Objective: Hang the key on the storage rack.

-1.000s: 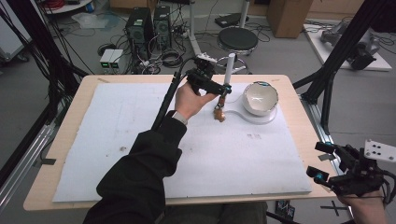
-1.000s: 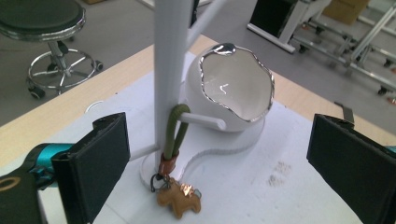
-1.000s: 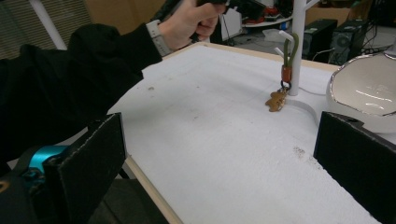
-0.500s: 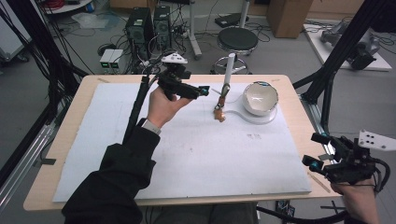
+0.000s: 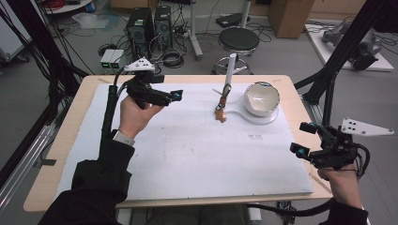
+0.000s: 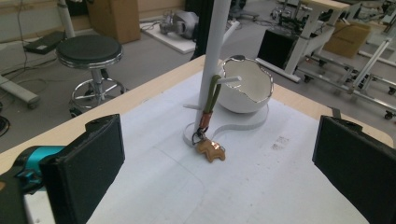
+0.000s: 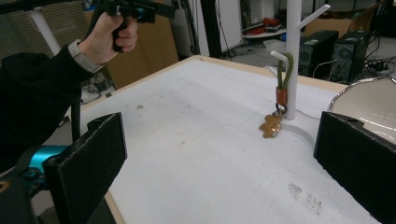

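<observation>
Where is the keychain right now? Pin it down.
In the high view the keychain sits right of centre at the table's far side, hanging by its green loop from a low peg of the white stand, just left of the bowl.

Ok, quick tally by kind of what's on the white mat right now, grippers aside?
White stand with pegs: 1
White bowl: 1
Keychain, green loop on a peg with a brown charm: 1
Total: 3

Tongs [image 6: 219,170] agape; keychain [image 6: 209,133] hangs on white stand [image 6: 211,60] peg.
</observation>
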A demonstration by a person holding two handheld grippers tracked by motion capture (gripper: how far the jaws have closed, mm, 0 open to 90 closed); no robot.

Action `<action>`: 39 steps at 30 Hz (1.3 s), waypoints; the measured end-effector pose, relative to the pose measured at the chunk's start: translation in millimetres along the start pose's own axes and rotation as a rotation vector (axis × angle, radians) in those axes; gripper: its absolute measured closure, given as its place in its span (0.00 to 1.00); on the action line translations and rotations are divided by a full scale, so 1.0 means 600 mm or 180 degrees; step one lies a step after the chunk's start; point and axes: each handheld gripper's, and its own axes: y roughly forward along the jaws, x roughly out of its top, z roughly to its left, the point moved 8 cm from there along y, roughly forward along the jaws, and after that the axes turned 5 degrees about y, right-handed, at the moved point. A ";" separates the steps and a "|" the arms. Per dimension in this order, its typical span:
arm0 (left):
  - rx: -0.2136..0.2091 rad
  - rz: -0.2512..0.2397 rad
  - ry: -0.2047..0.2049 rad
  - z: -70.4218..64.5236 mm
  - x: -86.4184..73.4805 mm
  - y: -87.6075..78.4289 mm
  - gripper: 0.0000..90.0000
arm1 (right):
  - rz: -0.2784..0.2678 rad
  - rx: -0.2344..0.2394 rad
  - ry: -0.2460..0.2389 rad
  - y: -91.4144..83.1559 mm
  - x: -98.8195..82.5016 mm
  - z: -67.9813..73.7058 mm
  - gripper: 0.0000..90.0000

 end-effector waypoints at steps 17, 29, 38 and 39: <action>0.0028 -0.0125 0.0008 -0.004 -0.031 -0.095 0.03 | -0.0069 -0.0051 0.0006 0.017 0.016 -0.006 0.02; 0.0057 -0.0154 -0.0036 -0.003 -0.062 -0.145 0.03 | -0.0088 -0.0100 0.0046 0.021 0.016 -0.013 0.02; 0.0028 -0.0150 0.0035 -0.012 -0.083 -0.170 0.03 | -0.0105 -0.0140 0.0031 0.033 0.022 -0.019 0.02; 0.0049 -0.0150 0.0031 -0.011 -0.087 -0.173 0.03 | -0.0102 -0.0118 0.0033 0.035 0.023 -0.018 0.02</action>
